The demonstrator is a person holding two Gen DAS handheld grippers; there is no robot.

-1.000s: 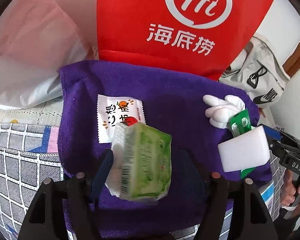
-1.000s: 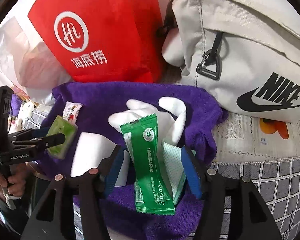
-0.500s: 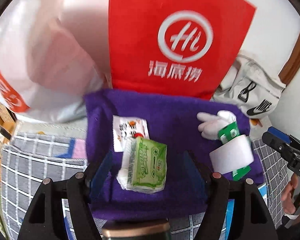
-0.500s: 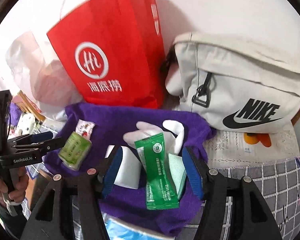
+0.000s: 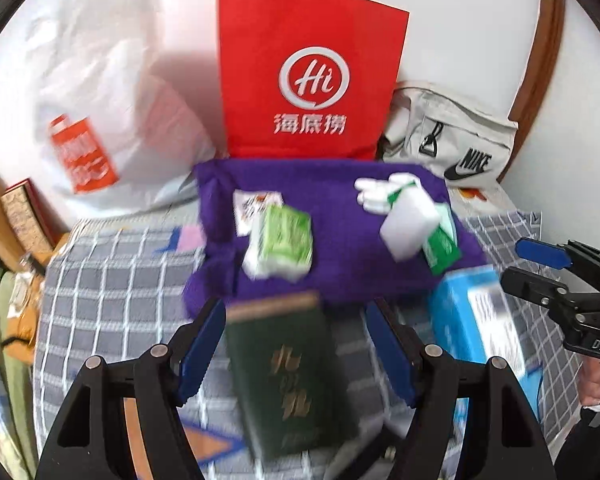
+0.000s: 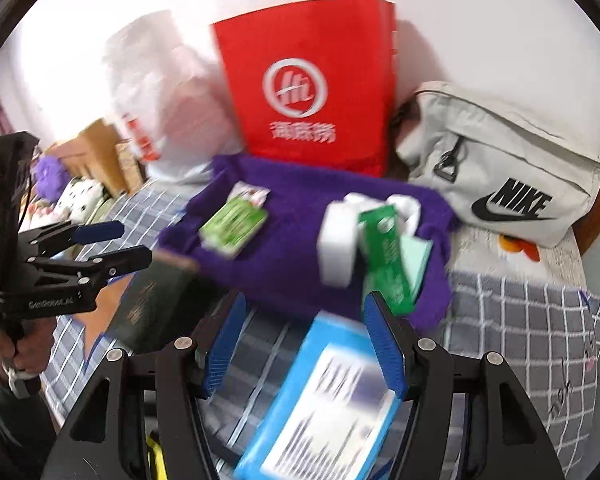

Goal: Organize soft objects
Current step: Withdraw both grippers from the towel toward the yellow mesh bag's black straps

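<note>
Both grippers hang empty above the bed: the left gripper (image 5: pixel 296 354) has its blue pads wide apart with nothing between them, only a dark green book (image 5: pixel 290 380) lying below, and the right gripper (image 6: pixel 304 344) is likewise spread, clear of the blue box (image 6: pixel 324 404) beneath it. The soft things already lie gathered on the purple towel (image 5: pixel 340 264), at twelve o'clock from both grippers: a green tissue pack (image 5: pixel 282 242) overlapping a small white snack sachet (image 5: pixel 252 204) at the towel's nine o'clock side, and at its three o'clock side a white sponge block (image 5: pixel 408 226), a white glove (image 5: pixel 376 196) and a green sachet (image 6: pixel 386 256) bunched together. Judging by this, the gathering looks mostly done; perhaps tidying or wrapping the towel remains. Legible writing: the red paper bag (image 5: pixel 308 76) behind the towel shows "Hi" over three Chinese characters, and the grey bag (image 6: pixel 508 168) at its two o'clock reads NIKE. The book's gold characters are blurred.
</note>
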